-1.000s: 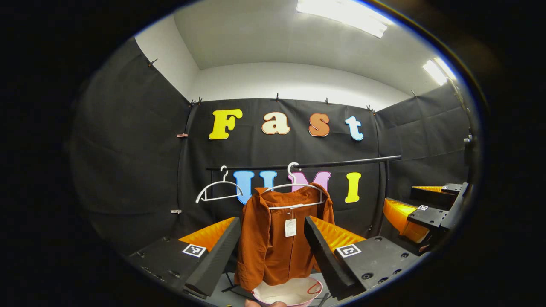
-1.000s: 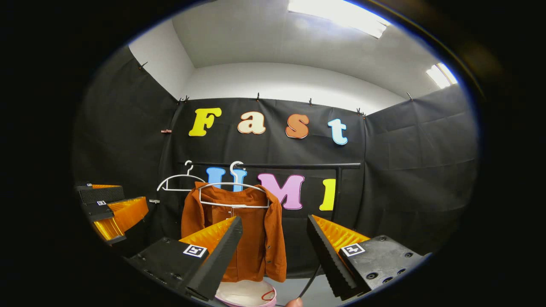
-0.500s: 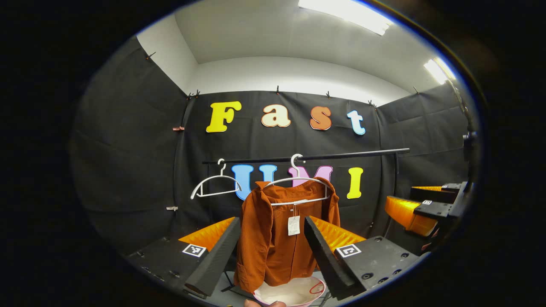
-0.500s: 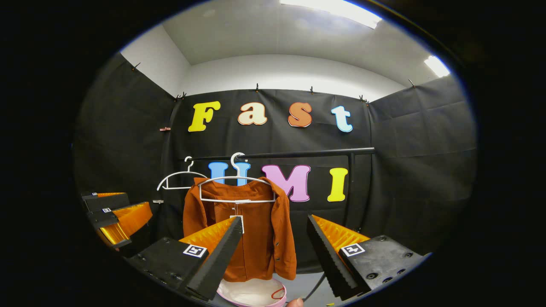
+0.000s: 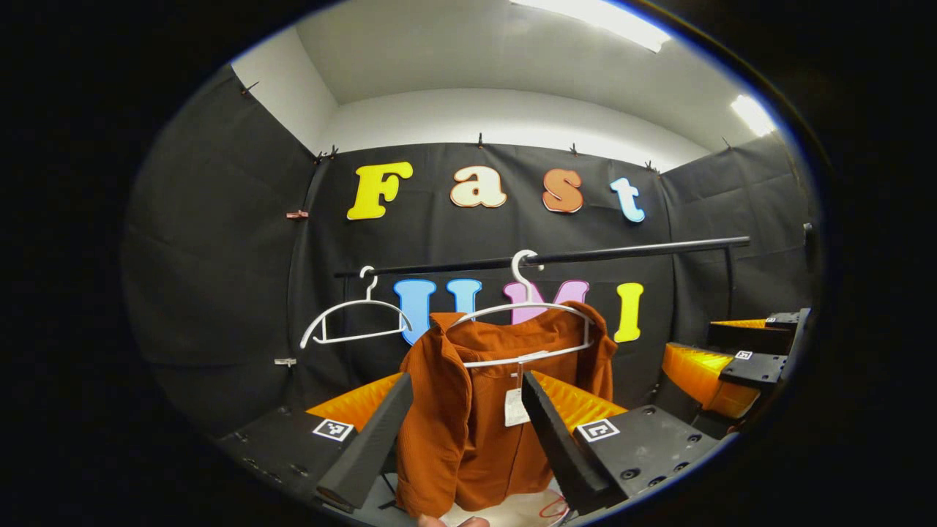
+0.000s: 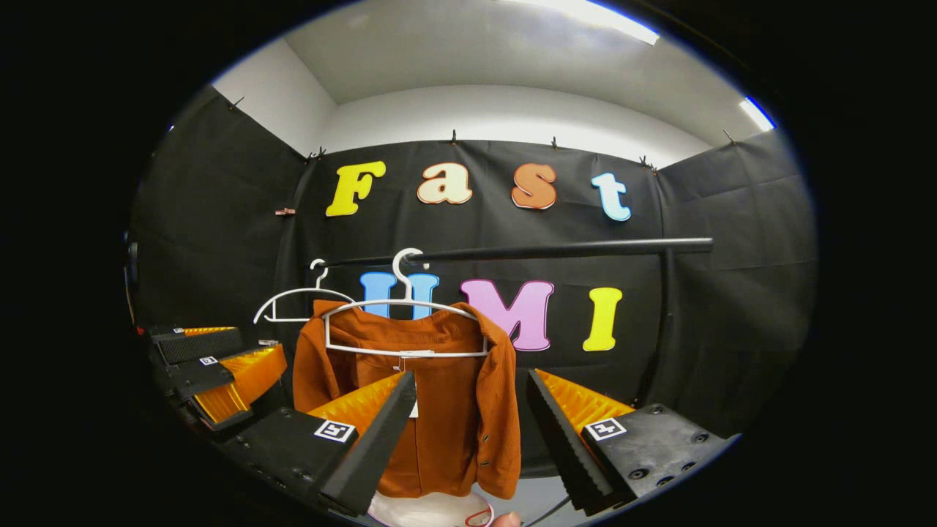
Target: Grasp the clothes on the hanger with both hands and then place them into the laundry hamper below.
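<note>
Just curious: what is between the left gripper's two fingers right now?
In the left gripper view, the rust-orange shirt and its paper tag hang beyond the open left gripper, untouched.

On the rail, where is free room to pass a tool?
The rail is bare from the shirt's hanger to its end post. It is crowded at the other end, where the empty hanger hangs close beside the orange shirt.

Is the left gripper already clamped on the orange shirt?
No. The left gripper stands open, its fingers apart, with the orange shirt hanging beyond them on the hanger.
</note>
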Demonstrator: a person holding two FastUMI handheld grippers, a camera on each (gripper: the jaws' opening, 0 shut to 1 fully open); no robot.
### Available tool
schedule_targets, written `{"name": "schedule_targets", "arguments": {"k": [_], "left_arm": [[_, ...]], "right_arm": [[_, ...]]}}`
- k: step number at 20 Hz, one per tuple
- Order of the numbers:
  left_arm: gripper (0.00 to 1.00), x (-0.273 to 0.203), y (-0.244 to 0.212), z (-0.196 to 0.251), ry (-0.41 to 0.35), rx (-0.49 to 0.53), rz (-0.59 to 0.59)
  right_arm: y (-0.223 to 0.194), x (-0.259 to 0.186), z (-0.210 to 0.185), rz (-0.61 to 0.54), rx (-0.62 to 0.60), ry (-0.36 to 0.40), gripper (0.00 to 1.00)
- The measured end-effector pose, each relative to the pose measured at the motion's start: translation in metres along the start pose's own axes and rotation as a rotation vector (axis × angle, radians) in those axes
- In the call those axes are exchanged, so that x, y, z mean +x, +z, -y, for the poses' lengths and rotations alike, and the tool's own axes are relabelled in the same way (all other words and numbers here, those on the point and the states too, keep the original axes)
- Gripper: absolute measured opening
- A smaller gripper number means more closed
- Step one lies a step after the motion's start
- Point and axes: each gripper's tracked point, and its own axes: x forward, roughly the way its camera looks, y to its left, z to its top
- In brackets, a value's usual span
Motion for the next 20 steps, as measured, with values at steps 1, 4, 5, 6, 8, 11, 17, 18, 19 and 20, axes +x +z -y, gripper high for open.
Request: {"name": "schedule_targets", "arguments": {"k": [1,4,5,6,8,11,17,18,19,20], "left_arm": [[0.95,0.014,-0.005,0.001,0.011,0.017,-0.005],[0.95,0.054,-0.022,-0.007,0.066,0.020,-0.032],[0.95,0.068,-0.028,-0.007,0.078,0.020,-0.039],[0.95,0.077,-0.032,-0.008,0.087,0.027,-0.042],[0.95,0.095,-0.039,-0.012,0.113,0.050,-0.052],[0.95,0.119,-0.050,-0.018,0.140,0.051,-0.049],[0.87,0.141,-0.069,-0.029,0.179,0.084,-0.083],[0.75,0.144,-0.072,-0.031,0.184,0.093,-0.089],[0.62,0.145,-0.075,-0.035,0.197,0.101,-0.104],[0.50,0.147,-0.081,-0.037,0.199,0.098,-0.129]], "right_arm": [[-0.006,0.015,0.000,-0.004,-0.005,0.003,0.98],[-0.022,0.059,0.004,-0.012,-0.002,-0.007,0.98],[-0.026,0.073,0.007,-0.008,-0.006,-0.013,0.98],[-0.030,0.085,0.012,-0.004,-0.016,-0.021,0.98],[-0.042,0.110,0.017,-0.009,-0.032,-0.028,0.98],[-0.062,0.143,0.022,-0.029,-0.023,-0.027,0.98],[-0.092,0.191,0.032,-0.073,-0.009,-0.040,0.88],[-0.094,0.197,0.029,-0.078,-0.003,-0.019,0.84],[-0.100,0.203,0.028,-0.099,0.005,-0.007,0.67],[-0.106,0.208,0.024,-0.122,0.025,0.016,0.48]]}}
